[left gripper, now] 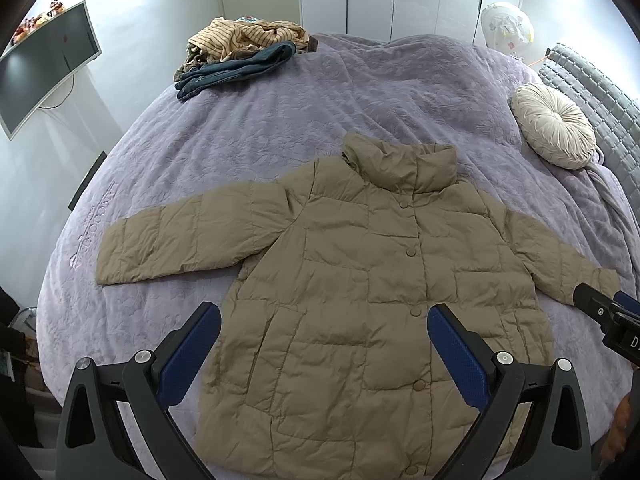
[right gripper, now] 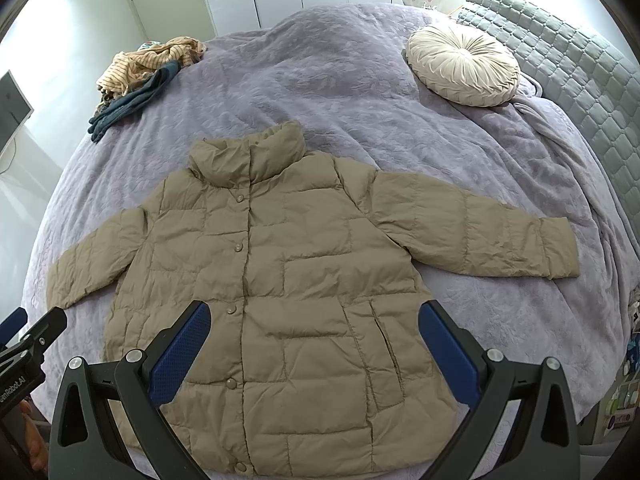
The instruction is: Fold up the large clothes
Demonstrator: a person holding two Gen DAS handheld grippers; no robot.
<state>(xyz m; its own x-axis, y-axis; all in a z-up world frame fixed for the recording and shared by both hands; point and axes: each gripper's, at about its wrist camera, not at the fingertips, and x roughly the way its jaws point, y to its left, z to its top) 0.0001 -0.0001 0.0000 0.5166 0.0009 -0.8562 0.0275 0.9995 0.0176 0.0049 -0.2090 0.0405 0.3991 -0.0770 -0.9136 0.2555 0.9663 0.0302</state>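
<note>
A tan quilted puffer jacket [left gripper: 360, 280] [right gripper: 280, 272] lies flat and buttoned on the purple bed cover, collar away from me and both sleeves spread sideways. My left gripper [left gripper: 324, 320] hovers above the jacket's lower left part, open wide with nothing between its blue pads. My right gripper [right gripper: 314, 320] hangs over the lower right part near a pocket slit, also open and empty. Each gripper shows at the edge of the other's view, the right gripper [left gripper: 608, 312] by the right cuff and the left gripper [right gripper: 28, 340] by the left cuff.
A heap of striped and dark blue clothes [left gripper: 244, 52] [right gripper: 144, 72] lies at the far left of the bed [left gripper: 400, 92]. A round cream cushion [left gripper: 554, 124] [right gripper: 464, 66] rests by the grey quilted headboard [right gripper: 560, 52]. A monitor [left gripper: 44, 68] hangs on the left wall.
</note>
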